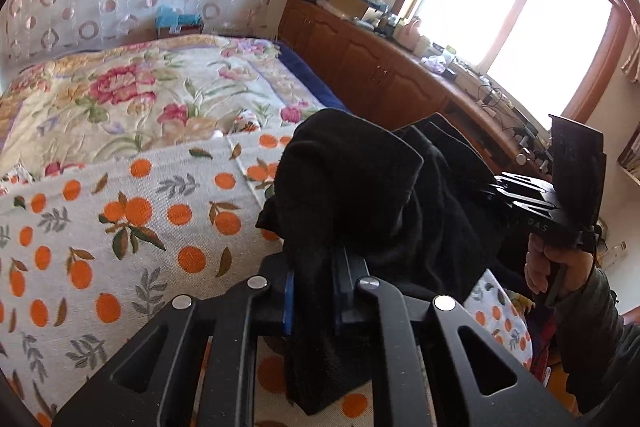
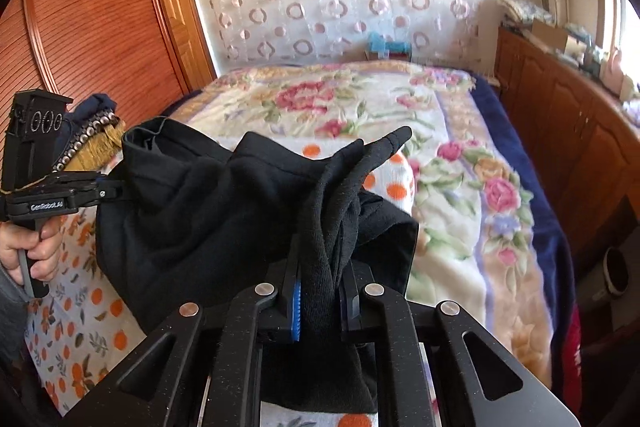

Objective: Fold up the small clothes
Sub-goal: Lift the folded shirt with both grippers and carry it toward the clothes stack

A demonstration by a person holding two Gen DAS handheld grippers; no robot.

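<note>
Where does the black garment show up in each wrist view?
Left wrist view: black garment right of centre, pinched in the left hand-held gripper at the bottom.
Right wrist view: garment centre-left, pinched in the right hand-held gripper.
Shared landmark: orange-print sheet beneath it.

The black two-finger left gripper [image 2: 120, 193], at nine o'clock in the right wrist view, bears "GenRobot.AI" in white on its side; elsewhere only partial letters show.
</note>
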